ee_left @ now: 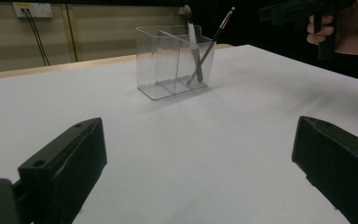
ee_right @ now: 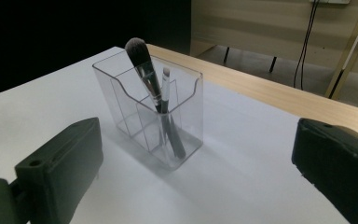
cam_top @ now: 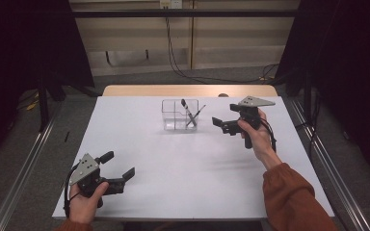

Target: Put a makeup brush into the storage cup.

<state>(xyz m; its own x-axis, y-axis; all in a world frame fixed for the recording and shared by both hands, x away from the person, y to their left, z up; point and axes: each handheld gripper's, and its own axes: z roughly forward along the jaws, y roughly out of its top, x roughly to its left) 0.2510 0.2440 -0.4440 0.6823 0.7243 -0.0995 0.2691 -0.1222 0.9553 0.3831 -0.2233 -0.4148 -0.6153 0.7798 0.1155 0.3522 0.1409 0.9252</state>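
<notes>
Both brushes sit in one end compartment of the clear organizer (cam_top: 179, 115) near the worktop's far edge, right gripper (cam_top: 224, 124) wide open and empty just beside it, left gripper (cam_top: 117, 166) too, so a careless swing could tip it.

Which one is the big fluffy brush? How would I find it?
Look at the white table and find the clear plastic holder standing near its far edge. Two brushes lean together in one end compartment. The big fluffy brush has the wide, dark, rounded head and stands taller; the thin brush beside it has just a tiny pale tip.
</notes>
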